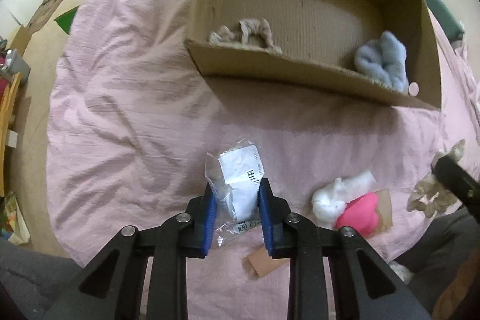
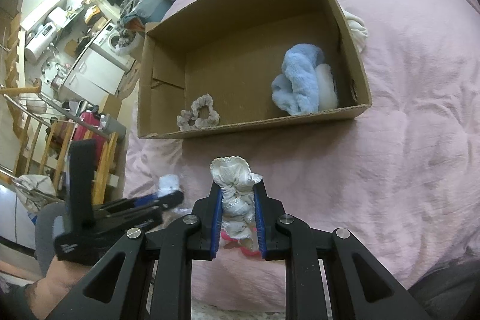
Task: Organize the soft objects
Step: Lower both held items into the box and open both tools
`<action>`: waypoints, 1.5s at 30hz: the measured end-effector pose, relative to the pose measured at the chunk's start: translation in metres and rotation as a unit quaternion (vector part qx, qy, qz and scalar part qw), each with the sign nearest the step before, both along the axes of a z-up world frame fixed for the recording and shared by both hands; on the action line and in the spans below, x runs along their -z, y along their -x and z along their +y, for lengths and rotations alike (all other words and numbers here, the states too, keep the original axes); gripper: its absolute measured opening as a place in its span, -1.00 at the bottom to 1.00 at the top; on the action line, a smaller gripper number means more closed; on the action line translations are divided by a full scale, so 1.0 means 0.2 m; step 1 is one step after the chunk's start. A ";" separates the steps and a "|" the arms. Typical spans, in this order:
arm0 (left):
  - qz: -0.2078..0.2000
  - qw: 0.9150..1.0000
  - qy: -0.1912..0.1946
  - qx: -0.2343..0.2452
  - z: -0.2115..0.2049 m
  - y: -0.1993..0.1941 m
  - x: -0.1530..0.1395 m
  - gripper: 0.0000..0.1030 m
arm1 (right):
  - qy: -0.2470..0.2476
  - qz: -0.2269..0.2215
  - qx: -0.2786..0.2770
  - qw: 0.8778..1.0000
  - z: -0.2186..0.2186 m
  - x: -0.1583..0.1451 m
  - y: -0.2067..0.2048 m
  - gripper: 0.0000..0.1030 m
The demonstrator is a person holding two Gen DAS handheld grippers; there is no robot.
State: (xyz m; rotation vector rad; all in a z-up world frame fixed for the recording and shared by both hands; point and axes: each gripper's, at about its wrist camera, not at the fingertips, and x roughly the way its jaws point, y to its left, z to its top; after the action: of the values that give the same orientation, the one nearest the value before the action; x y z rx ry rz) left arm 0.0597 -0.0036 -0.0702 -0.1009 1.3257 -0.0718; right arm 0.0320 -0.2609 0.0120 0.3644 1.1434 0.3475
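Short of the cardboard box (image 2: 249, 56), the right tool (image 2: 238, 201) pinches a cream scrunchie (image 2: 235, 185) (light, limp; a mid-bunch hold suits). The left tool (image 1: 235, 201) clamps a crinkly, likely slippery plastic packet (image 1: 234, 173).

Cloth, cardboard and plastic on a soft bed

Matt corrugated cardboard box (image 2: 351, 29) holds a fluffy blue plush cloth (image 2: 300, 80); crinkly glossy plastic bag (image 1: 237, 179) with paper label lies on wrinkled pink bedcover (image 1: 120, 98); pink item (image 1: 360, 215) looks smooth.
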 end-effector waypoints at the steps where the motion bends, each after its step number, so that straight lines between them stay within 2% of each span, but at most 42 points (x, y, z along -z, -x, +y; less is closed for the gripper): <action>1: -0.004 1.000 -0.001 -0.003 0.01 0.01 -0.03 -0.55 | 0.001 0.000 -0.001 1.000 0.00 0.00 0.00 -0.59; 8: -0.072 0.997 -0.009 -0.009 0.01 0.09 -0.20 -0.55 | 0.002 -0.012 -0.003 1.000 0.01 -0.02 0.01 -0.59; 14: -0.130 0.991 -0.008 -0.011 -0.02 0.04 -0.40 -0.55 | -0.003 -0.032 -0.002 0.999 0.00 -0.09 0.02 -0.59; 17: -0.144 0.989 0.014 -0.010 -0.03 0.00 -0.49 -0.55 | -0.006 -0.050 -0.002 0.999 -0.02 -0.17 0.02 -0.59; 21: -0.168 0.986 0.005 0.009 -0.05 -0.09 -0.58 -0.55 | -0.013 -0.066 -0.001 0.998 -0.04 -0.25 -0.04 -0.59; 25: -0.215 0.977 0.004 0.007 -0.05 -0.23 -0.66 -0.55 | 0.003 -0.083 -0.005 0.997 -0.02 -0.31 -0.16 -0.59; 29: -0.233 0.972 -0.005 0.015 -0.07 -0.34 -0.64 -0.55 | 0.023 -0.100 -0.018 0.995 0.01 -0.33 -0.26 -0.59; 32: -0.242 0.970 0.004 0.021 -0.07 -0.38 -0.57 -0.55 | 0.029 -0.099 -0.017 0.994 0.02 -0.27 -0.34 -0.59; 35: -0.227 0.974 -0.013 0.011 -0.07 -0.41 -0.47 -0.55 | 0.007 -0.105 -0.003 0.994 -0.01 -0.19 -0.37 -0.59; 37: -0.209 0.978 0.004 0.006 -0.05 -0.44 -0.42 -0.55 | 0.018 -0.089 0.008 0.996 -0.02 -0.11 -0.39 -0.59; 40: -0.207 0.978 -0.011 0.005 -0.06 -0.47 -0.39 -0.55 | 0.032 -0.076 0.009 0.997 -0.01 -0.06 -0.41 -0.59; 45: -0.210 0.978 -0.006 0.014 -0.09 -0.46 -0.38 -0.55 | 0.052 -0.065 0.003 0.996 0.03 -0.01 -0.41 -0.59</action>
State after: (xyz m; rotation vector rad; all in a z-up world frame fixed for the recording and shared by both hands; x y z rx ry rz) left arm 0.1516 -0.0209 0.0051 -0.0530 0.9053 -0.1039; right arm 0.1138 -0.2555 0.0147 0.2492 1.0273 0.3003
